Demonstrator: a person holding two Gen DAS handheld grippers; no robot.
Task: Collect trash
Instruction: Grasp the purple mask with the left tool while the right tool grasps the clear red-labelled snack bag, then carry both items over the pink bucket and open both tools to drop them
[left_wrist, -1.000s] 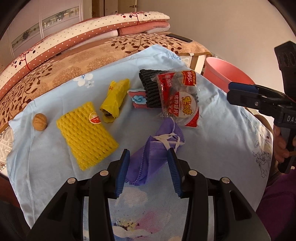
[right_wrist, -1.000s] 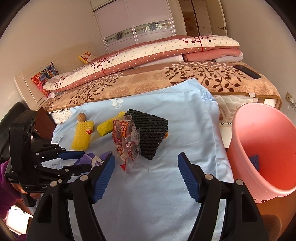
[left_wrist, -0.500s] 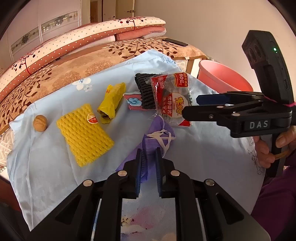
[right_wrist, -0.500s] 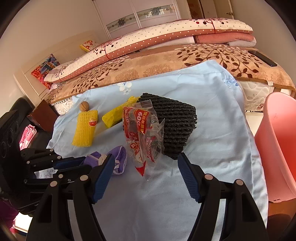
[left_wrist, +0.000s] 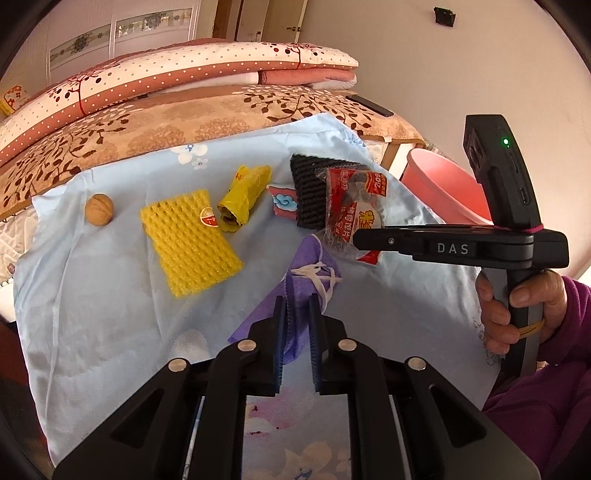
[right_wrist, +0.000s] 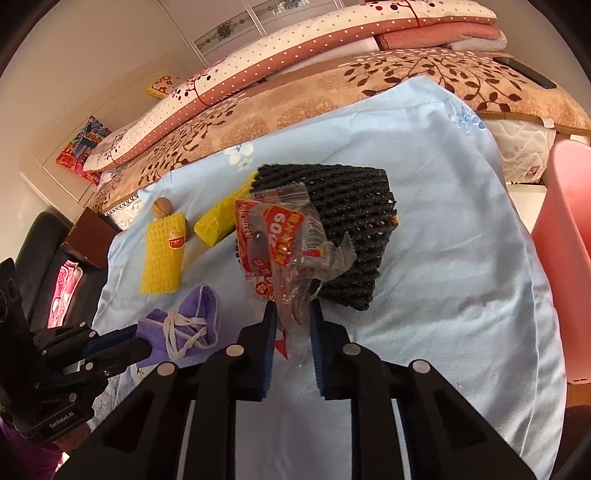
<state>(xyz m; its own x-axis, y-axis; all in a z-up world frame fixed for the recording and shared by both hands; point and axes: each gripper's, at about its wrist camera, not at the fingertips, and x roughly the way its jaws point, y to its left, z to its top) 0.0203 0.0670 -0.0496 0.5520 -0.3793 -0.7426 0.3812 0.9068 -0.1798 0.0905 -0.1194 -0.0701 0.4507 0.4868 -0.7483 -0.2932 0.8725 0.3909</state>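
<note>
Left gripper (left_wrist: 295, 306): my jaws are pinched onto the near end of the purple face mask (left_wrist: 314, 266); its far end and white ear loops lie on the blue sheet (left_wrist: 110, 295).
Right gripper (right_wrist: 291, 314): my jaws are clamped on the lower edge of the red-and-clear snack wrapper (right_wrist: 284, 240), which stands up crumpled in front of the black foam net (right_wrist: 351, 221).
Step in hand: grasp phase, I judge; both pieces held, neither lifted clear.
Still on sheet, mid to far left: yellow foam net (left_wrist: 188, 240), yellow wrapper (left_wrist: 243, 192), walnut (left_wrist: 99, 209), a small red-and-blue packet (left_wrist: 284, 199) beside the black net.
Bin: pink bucket (left_wrist: 443, 192), far right, off the bed edge.
Next move: lift both, carry right to the bucket, release over its mouth; the wrapper is light and may slip.
</note>
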